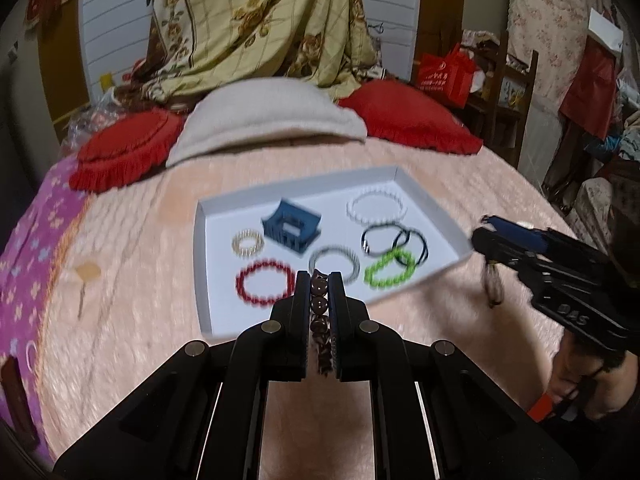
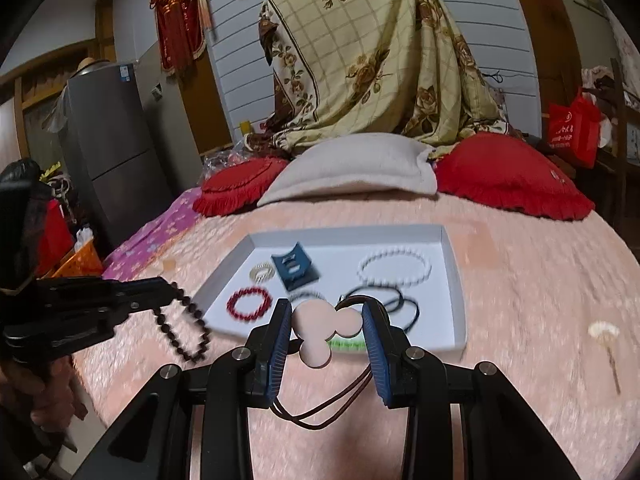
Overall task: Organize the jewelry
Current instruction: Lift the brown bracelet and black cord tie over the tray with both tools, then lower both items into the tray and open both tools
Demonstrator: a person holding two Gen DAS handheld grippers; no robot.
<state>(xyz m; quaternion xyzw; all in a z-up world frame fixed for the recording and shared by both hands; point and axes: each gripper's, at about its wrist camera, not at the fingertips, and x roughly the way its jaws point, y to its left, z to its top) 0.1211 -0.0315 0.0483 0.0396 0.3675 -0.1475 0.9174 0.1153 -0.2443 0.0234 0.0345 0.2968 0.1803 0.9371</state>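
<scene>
Two grips: left fingers (image 1: 320, 280) clench the dark bead bracelet (image 1: 320, 308); right fingers (image 2: 326, 320) pinch a disc pendant (image 2: 324, 330).

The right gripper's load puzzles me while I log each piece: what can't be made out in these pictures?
- Right wrist view: whether the right gripper grips the pendant discs or brown cord; contact is hidden.
- Same view: green bracelet, mostly hidden behind the discs.
- Left wrist view: the cord, motion-blurred.
- Left wrist view: dark bead bracelet, mostly hidden between the left gripper fingers.
</scene>
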